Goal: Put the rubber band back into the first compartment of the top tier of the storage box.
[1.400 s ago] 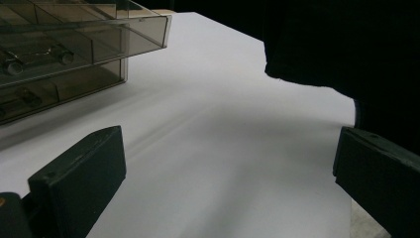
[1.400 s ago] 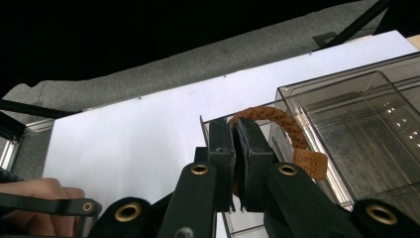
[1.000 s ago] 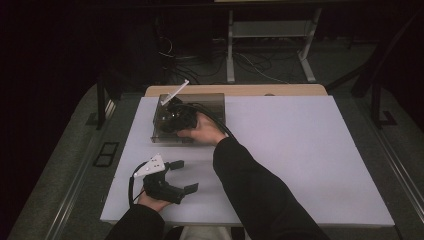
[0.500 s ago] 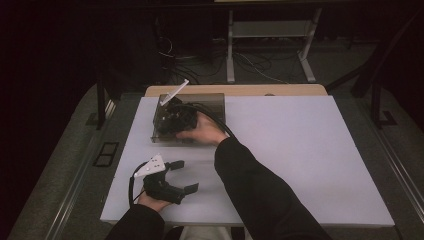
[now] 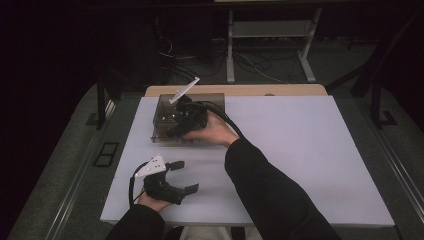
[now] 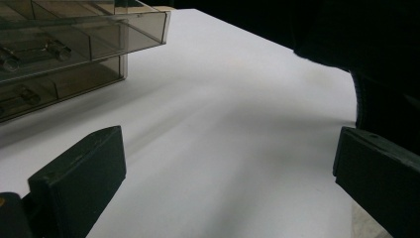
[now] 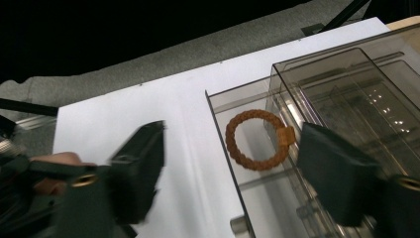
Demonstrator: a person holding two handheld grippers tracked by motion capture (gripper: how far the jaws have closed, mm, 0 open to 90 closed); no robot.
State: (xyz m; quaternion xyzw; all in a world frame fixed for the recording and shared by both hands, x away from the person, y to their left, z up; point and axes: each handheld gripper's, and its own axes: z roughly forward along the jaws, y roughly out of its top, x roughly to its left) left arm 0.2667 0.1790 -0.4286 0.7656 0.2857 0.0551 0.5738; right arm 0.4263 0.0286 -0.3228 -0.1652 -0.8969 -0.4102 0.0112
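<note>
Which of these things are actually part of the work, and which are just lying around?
Part of the work:
- braided orange ring, lying in the pulled-out drawer
- smoky plastic drawer box
- right gripper, jaws just opened, nothing between them

Lying about:
- left gripper, open, idle
- cables on the floor

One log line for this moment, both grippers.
left gripper: open, idle | right gripper: jaws just opened | braided orange ring: lying in smoky clear plastic drawer

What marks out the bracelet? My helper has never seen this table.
On the white table stands a smoky clear drawer box. In its pulled-out drawer lies the bracelet: a braided orange-brown ring, the one coloured thing there.
</note>
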